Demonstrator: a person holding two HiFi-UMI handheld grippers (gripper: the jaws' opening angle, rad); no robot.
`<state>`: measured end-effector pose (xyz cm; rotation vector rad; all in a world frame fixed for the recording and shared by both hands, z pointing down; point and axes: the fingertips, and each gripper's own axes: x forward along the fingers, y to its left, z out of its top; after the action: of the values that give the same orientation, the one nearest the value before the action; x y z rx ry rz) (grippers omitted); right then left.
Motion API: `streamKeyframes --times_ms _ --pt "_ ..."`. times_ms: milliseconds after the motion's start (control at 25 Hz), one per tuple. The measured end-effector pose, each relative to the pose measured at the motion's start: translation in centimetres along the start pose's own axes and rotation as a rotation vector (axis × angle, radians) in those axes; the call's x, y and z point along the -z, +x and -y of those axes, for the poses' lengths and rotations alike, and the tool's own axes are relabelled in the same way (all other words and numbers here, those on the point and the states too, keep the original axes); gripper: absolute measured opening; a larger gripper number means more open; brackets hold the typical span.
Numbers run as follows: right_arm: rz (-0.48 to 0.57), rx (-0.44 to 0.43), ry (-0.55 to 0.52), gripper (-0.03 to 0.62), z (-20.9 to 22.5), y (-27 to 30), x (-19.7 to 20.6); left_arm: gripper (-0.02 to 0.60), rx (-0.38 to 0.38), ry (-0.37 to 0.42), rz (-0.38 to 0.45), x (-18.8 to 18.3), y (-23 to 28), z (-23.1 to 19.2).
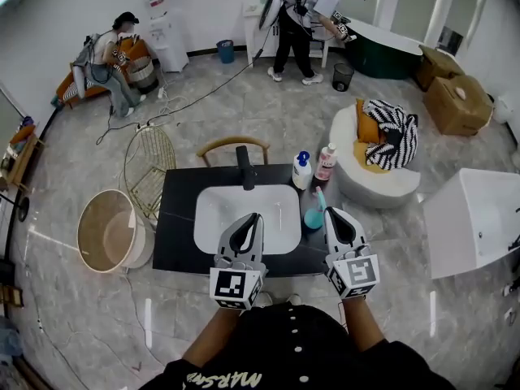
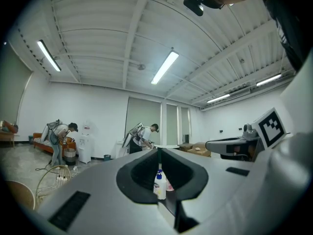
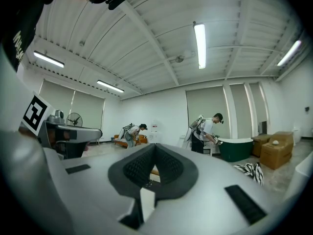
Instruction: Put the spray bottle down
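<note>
The teal spray bottle stands upright on the black counter, just right of the white sink. My right gripper hovers close beside it on its right, jaws shut and empty. My left gripper hangs over the sink, jaws also shut with nothing in them. In the left gripper view the jaw tips meet, and beyond them I see a white bottle with a blue cap and a pink bottle. In the right gripper view the jaws are closed too.
A black faucet rises behind the sink; the white bottle and pink bottle stand at the counter's back right. A round tub, wire basket, wooden chair, white seat and bathtub surround the counter. Two people work far back.
</note>
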<state>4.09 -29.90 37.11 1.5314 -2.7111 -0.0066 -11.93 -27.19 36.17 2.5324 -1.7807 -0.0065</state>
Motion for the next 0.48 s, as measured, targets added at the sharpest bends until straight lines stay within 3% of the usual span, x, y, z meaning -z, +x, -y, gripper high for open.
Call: streamKeyframes --times_ms 480 --pt "0.014 0.039 0.057 -0.005 1.2 -0.8 0.2 0.028 -0.039 0.007 0.011 -0.4 -0.9 -0.8"
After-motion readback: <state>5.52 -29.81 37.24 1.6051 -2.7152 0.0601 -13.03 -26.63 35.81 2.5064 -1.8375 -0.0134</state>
